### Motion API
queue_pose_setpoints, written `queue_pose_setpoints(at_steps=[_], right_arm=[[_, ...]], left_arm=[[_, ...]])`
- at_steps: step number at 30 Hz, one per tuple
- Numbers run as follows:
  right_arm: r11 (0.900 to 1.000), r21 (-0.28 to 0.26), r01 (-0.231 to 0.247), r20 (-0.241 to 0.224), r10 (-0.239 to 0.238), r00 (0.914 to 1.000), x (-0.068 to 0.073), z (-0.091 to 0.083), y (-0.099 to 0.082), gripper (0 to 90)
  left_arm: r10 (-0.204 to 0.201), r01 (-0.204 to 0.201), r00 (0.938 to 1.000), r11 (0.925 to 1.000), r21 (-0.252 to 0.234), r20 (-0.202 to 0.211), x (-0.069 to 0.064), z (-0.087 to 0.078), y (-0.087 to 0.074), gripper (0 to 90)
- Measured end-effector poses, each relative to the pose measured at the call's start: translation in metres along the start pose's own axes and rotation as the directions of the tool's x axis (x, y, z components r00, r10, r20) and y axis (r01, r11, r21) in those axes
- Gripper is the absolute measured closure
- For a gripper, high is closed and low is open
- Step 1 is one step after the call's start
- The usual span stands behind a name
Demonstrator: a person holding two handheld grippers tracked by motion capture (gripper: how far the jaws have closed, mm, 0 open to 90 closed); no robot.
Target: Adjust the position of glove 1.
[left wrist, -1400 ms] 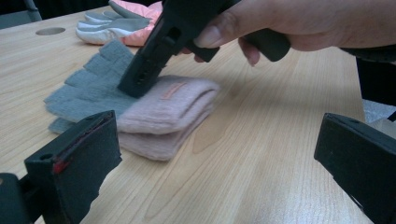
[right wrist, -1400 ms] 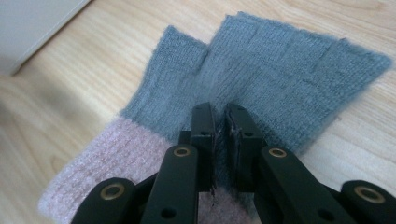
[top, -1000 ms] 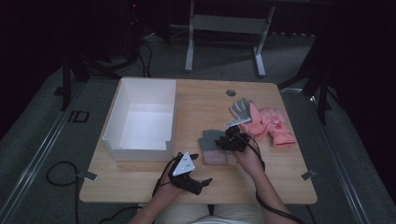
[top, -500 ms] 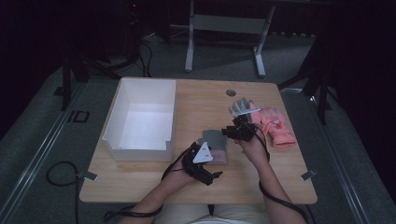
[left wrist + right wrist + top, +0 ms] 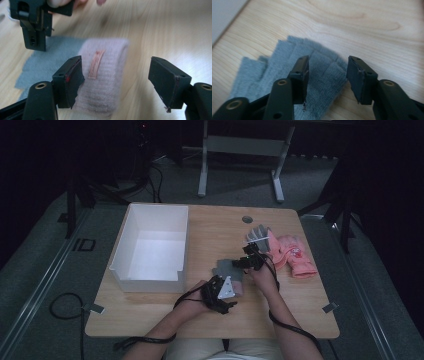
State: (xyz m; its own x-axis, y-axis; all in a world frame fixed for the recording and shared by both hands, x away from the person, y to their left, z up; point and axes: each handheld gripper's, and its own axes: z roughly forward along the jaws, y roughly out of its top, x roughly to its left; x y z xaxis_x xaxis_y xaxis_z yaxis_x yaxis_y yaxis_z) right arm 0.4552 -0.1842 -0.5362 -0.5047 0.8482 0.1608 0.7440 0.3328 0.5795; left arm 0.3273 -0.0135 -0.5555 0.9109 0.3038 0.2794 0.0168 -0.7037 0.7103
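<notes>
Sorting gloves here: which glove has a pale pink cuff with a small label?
The grey glove between both grippers; the pair by the right edge shows none.

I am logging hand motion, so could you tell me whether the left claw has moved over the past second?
Yes. In the high view the left claw has gone up the table from near its front edge, toward the grey glove and level with the white box's front wall.

Seen from the high view, the room is dim and nearly black around the edges, while the light wooden counter point(image 5: 300, 310) and the white open-topped box point(image 5: 152, 247) catch soft overhead light. In the left gripper view, the pale pink ribbed knit cuff point(image 5: 105, 80) between the jaws of the left hand-held gripper point(image 5: 122, 82) is smeared by motion blur. In the right gripper view, the grey knit glove point(image 5: 294, 72) is slightly soft, and the wood beyond it is bright and even.
</notes>
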Motion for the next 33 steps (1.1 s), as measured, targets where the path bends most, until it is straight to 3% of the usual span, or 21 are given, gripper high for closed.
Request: queue_pose_setpoints(at_steps=[5,11,15,19,22,28,33], right_arm=[[0.9997,0.024,0.002,0.018,-0.003,0.9998,0.0,0.007,-0.001,45.0],[0.9992,0.03,-0.025,0.007,0.025,0.9997,-0.002,0.008,-0.002,44.5],[0.9987,0.027,-0.044,-0.02,0.044,0.9988,-0.002,0.007,-0.003,47.4],[0.9971,0.034,-0.067,-0.07,0.07,0.9951,-0.003,0.007,-0.003,51.2],[0.995,0.046,-0.089,-0.129,0.094,0.9872,-0.004,0.009,-0.002,55.9],[0.9915,0.068,-0.111,-0.239,0.124,0.963,-0.001,0.017,0.0,61.4],[0.995,0.053,-0.085,-0.257,0.095,0.9618,0.005,0.017,0.002,69.1]], left_arm=[[0.017,-0.017,0.9995,0.9994,0.03,-0.026,0.001,0.006,-0.001,26.8],[0.042,-0.039,0.9962,0.9984,0.041,-0.076,0.004,0.008,-0.002,47.1],[0.055,-0.054,0.9964,0.9982,0.027,-0.064,0.007,0.007,-0.006,58.5],[0.001,-0.001,0.9999,1.0,-0.009,-0.017,0.015,0.006,-0.01,68.3],[-0.019,0.019,0.9998,0.9997,-0.017,0.011,0.019,0.005,-0.012,70.4],[-0.049,0.05,0.9976,0.9987,-0.014,0.05,0.025,0.005,-0.012,72.0],[-0.083,0.083,0.9939,0.9965,-0.006,0.073,0.029,0.004,-0.012,72.6]])
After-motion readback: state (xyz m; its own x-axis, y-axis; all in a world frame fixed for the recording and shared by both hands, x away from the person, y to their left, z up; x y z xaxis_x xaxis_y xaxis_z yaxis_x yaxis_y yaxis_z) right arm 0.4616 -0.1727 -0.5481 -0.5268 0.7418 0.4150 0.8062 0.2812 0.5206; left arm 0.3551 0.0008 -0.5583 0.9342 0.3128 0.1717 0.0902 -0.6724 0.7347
